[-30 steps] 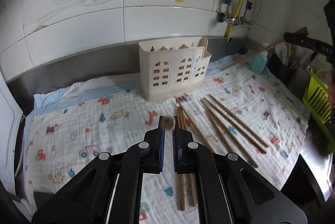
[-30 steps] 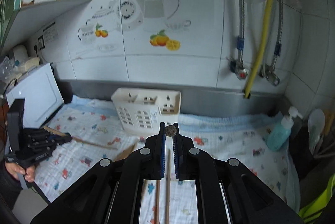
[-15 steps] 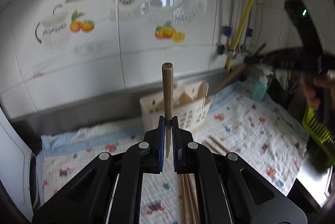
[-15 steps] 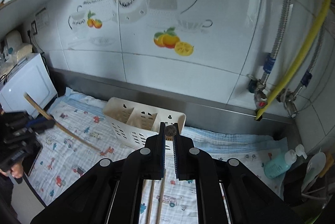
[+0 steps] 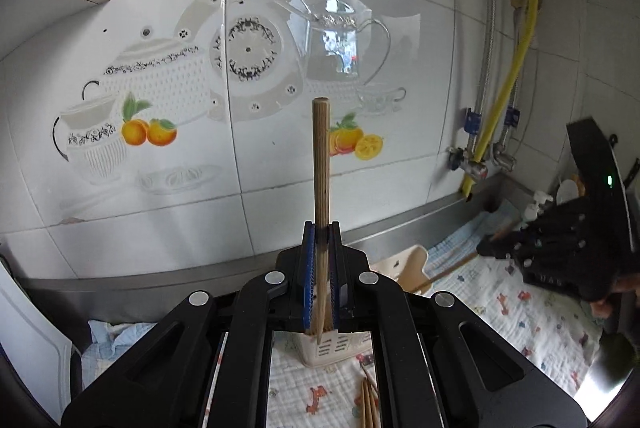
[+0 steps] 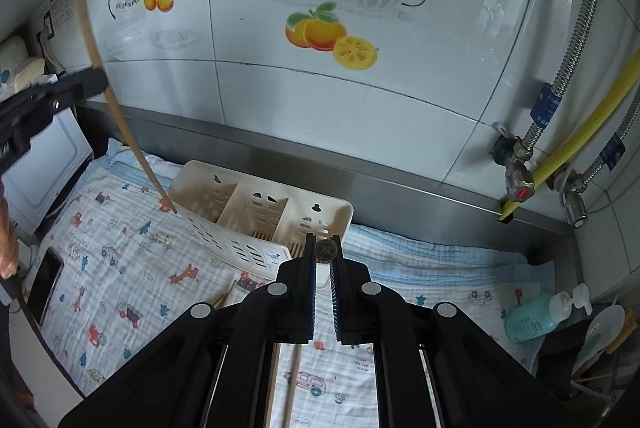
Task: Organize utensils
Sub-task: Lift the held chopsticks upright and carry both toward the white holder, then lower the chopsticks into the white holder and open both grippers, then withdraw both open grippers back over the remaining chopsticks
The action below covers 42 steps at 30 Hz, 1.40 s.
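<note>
Both my grippers hold one chopstick each: left gripper (image 5: 321, 240) and right gripper (image 6: 325, 251) clamped. Caddy (image 6: 256, 211) at twelve o'clock looks empty; loose chopsticks (image 5: 368, 404) remain on cloth (image 6: 120, 268).

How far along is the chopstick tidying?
Nothing is stowed yet: the cream plastic holder looks empty. Each gripper, left and right, is shut on one wooden chopstick. Several loose chopsticks lie on the printed cloth.
</note>
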Each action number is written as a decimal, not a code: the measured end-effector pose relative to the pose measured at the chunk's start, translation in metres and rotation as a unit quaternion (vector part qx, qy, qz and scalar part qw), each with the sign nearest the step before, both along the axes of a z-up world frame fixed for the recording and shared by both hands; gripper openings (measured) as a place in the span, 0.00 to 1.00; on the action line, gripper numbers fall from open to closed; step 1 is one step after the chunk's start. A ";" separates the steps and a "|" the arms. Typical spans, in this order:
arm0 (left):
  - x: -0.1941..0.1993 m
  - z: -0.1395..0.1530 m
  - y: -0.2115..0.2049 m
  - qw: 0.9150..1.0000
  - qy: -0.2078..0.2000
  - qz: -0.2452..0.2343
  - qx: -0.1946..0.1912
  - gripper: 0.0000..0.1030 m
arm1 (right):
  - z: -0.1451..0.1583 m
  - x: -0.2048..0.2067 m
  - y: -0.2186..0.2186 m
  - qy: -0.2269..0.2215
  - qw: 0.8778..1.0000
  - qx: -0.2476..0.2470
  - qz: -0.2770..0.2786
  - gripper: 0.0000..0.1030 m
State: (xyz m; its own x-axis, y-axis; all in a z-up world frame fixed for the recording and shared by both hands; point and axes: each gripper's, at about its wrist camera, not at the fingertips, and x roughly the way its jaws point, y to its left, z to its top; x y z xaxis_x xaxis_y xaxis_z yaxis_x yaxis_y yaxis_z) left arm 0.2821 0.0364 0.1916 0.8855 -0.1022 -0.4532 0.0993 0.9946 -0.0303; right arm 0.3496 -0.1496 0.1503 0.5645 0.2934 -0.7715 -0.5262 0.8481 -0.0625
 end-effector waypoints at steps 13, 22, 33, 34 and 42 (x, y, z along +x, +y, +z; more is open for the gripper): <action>0.016 0.009 -0.006 1.000 -0.021 0.012 -0.004 0.05 | -0.014 0.009 0.004 0.006 1.000 -0.003 -0.001 0.07; 0.036 -0.033 0.012 0.999 0.032 0.019 -0.035 0.05 | -0.004 -0.004 -0.003 -0.026 1.000 0.009 -0.005 0.17; 0.027 -0.051 0.015 0.998 0.039 0.011 -0.038 0.08 | 0.013 -0.064 -0.030 -0.097 0.994 0.055 -0.021 0.37; 0.023 -0.050 0.014 0.999 0.036 0.009 -0.036 0.08 | 0.012 -0.072 -0.033 -0.103 0.993 0.062 -0.024 0.41; -0.026 -0.051 0.010 0.999 0.016 0.010 -0.036 0.24 | -0.019 -0.129 -0.058 -0.117 0.988 0.090 -0.049 0.55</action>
